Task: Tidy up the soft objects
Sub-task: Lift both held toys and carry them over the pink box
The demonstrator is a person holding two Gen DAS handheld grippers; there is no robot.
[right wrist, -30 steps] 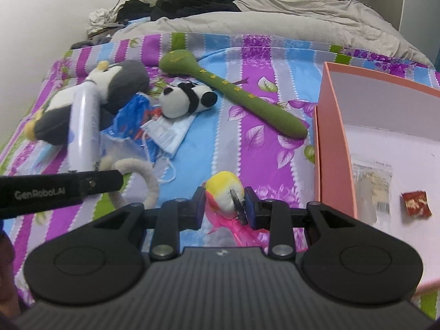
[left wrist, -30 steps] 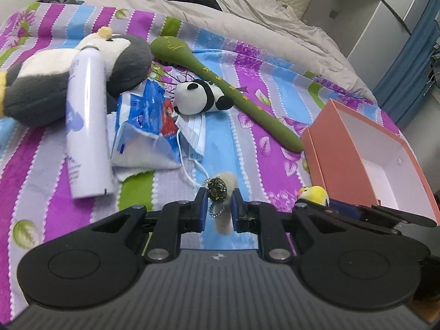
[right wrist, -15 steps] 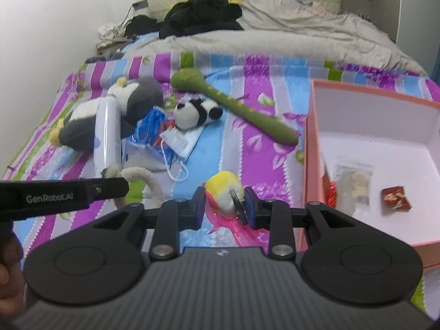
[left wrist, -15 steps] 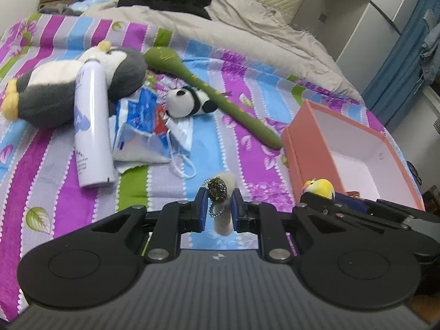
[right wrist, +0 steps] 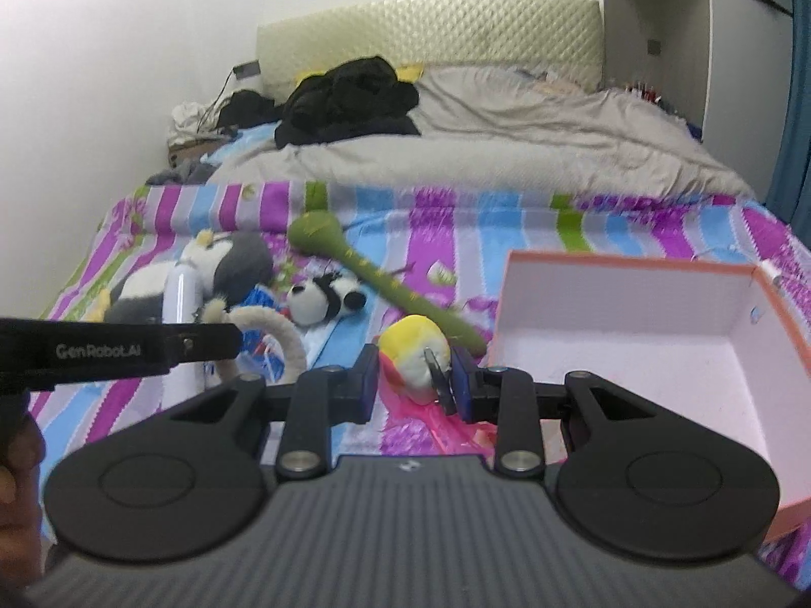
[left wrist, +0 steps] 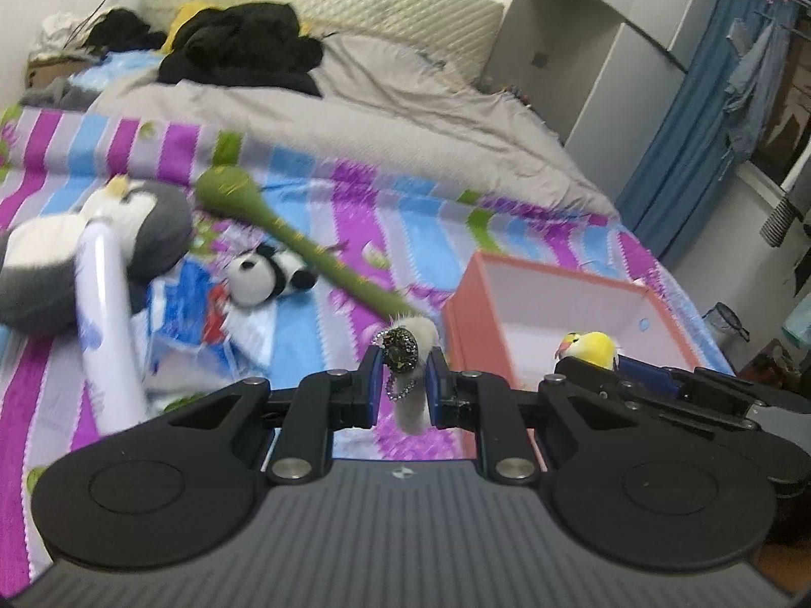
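Observation:
My left gripper (left wrist: 402,374) is shut on a furry beige tail charm (left wrist: 413,400) with a glittery ball and chain, held above the striped bedspread. In the right wrist view that charm (right wrist: 273,334) curls down from the left gripper's black finger at the left edge. My right gripper (right wrist: 414,372) is shut on a yellow and white plush bird (right wrist: 415,357) with pink trailing below it. The same bird (left wrist: 590,347) shows at the right of the left wrist view, in front of the open orange box (left wrist: 567,278). That box (right wrist: 633,273) lies just right of the bird.
On the bed lie a grey penguin plush (right wrist: 223,273), a white spray bottle (left wrist: 104,314), a small panda plush (right wrist: 324,296), a green long-handled plush (right wrist: 365,263), blue packets and a face mask (left wrist: 197,314). A grey duvet and black clothes lie farther back.
Both grippers have risen and tilted up with their toys still held, so more of the bed and headboard shows. The orange box now sits closer ahead of the right gripper.

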